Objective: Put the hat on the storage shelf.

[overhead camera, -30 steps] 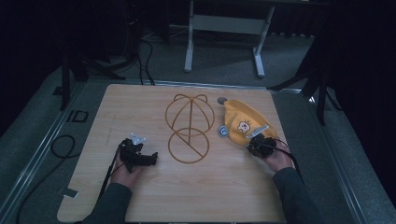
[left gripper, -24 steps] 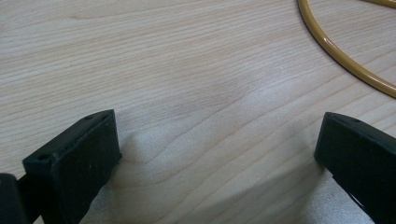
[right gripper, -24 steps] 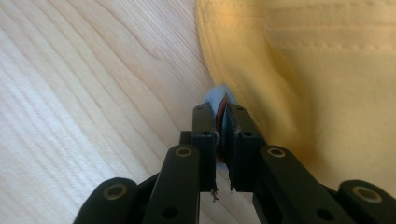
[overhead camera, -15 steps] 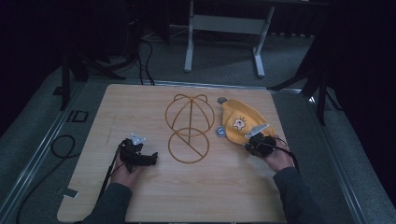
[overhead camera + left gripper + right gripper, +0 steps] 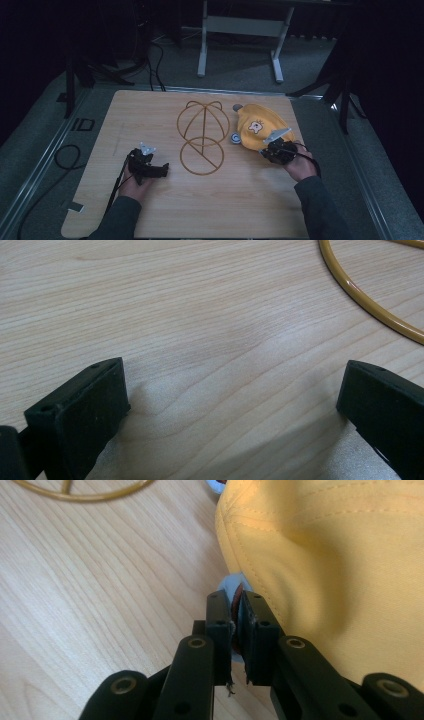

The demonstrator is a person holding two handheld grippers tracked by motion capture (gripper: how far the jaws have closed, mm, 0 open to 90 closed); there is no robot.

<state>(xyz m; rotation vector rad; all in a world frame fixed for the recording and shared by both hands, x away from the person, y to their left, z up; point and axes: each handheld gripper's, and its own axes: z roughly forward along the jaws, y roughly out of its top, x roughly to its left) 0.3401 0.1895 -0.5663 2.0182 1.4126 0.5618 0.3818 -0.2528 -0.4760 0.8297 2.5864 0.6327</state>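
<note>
A yellow cap (image 5: 260,131) with a bear face and grey ears lies at the right of the wooden table (image 5: 150,115). My right gripper (image 5: 268,149) is at the cap's near edge. In the right gripper view this gripper (image 5: 235,600) is shut on a pale grey piece at the rim of the cap (image 5: 325,555). A yellow cap-shaped outline (image 5: 202,137) is drawn in the middle of the table. My left gripper (image 5: 162,170) rests left of it, near the table top, open with bare wood between its jaws (image 5: 235,385). A curve of the outline (image 5: 370,310) passes ahead of it.
A grey metal stand (image 5: 240,30) is on the floor beyond the table's far edge. Black cables (image 5: 65,155) lie on the floor at the left. A dark tripod leg (image 5: 345,100) rises past the right far corner. Bare wood spreads along the near edge.
My right gripper has risen a little with the cap's near edge in its jaws. The left gripper has stayed where it was.
</note>
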